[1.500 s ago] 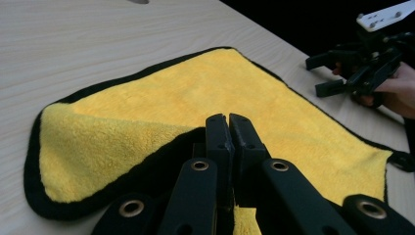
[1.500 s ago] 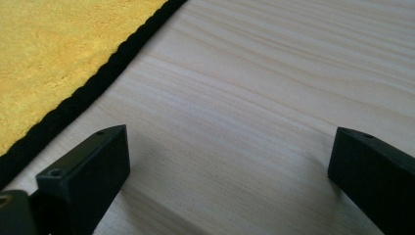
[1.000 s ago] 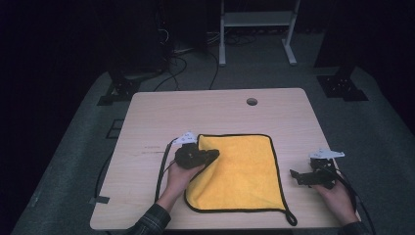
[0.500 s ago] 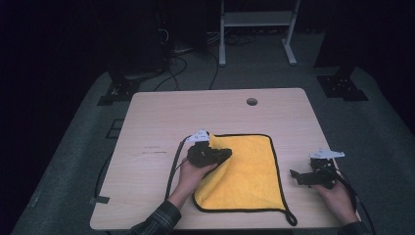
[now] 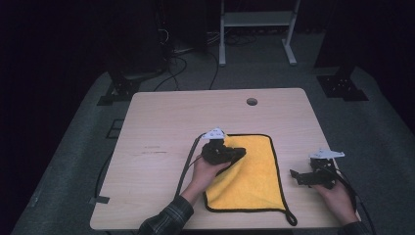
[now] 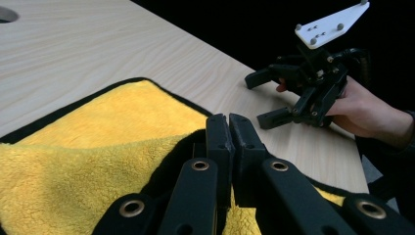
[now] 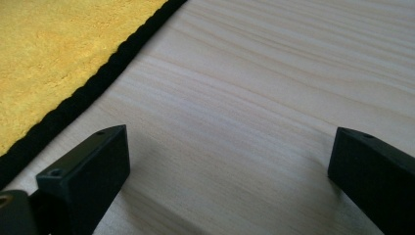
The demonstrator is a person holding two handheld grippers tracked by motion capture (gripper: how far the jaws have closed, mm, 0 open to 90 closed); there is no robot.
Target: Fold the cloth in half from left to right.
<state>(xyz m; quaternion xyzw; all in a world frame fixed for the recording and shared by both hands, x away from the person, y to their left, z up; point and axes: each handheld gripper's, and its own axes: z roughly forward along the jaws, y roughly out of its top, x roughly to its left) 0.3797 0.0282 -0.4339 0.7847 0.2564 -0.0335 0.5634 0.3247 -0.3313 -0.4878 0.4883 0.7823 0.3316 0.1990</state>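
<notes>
Left gripper [image 5: 238, 153] clamped on the yellow black-edged microfibre cloth [image 5: 254, 181], its left edge folded rightward. Right gripper [image 5: 295, 176], jaws apart, rests on the bare light wooden table [image 5: 166, 127] right of the cloth's hem.

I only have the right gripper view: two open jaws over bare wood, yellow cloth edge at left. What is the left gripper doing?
Observer: The left gripper is shut on the cloth, pinching its black-trimmed edge.
Operator: Is the cloth flat?
Observer: No. In the high view its left side is lifted and folded over toward the middle, under the left gripper.
Operator: Where is my right gripper relative to it?
Observer: The right gripper sits on the table to the right of the cloth, apart from it, jaws pointing toward its right edge.
</notes>
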